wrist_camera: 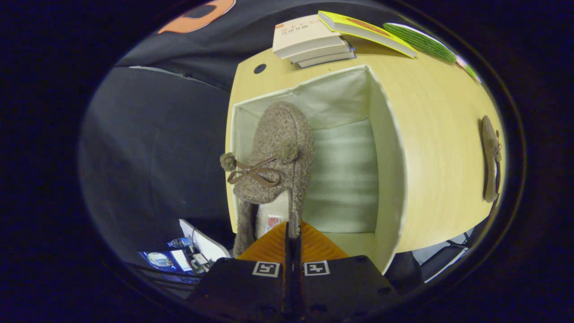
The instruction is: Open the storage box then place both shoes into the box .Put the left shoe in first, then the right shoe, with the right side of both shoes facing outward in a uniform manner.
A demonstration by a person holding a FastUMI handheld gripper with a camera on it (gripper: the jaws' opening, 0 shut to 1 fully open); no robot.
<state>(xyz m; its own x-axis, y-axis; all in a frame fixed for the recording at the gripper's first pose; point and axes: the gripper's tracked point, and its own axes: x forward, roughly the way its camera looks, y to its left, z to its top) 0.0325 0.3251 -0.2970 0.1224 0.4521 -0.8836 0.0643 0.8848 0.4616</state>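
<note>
A fuzzy brown shoe [273,157] with a brown bow and pompom hangs from my gripper [293,233], whose fingers are shut on the rim of its opening. The shoe points away from me, over the left part of the open white storage box [385,148]. The box stands on the yellow wooden table [439,134] and its inside floor beside the shoe is bare. The second brown shoe [491,159] lies on the table to the right of the box, seen side-on.
A stack of books [311,40] sits on the table beyond the box, with a yellow book [365,31] and a green striped thing [419,42] beside it. Left of the table, below its edge, lies clutter with a bottle [179,243].
</note>
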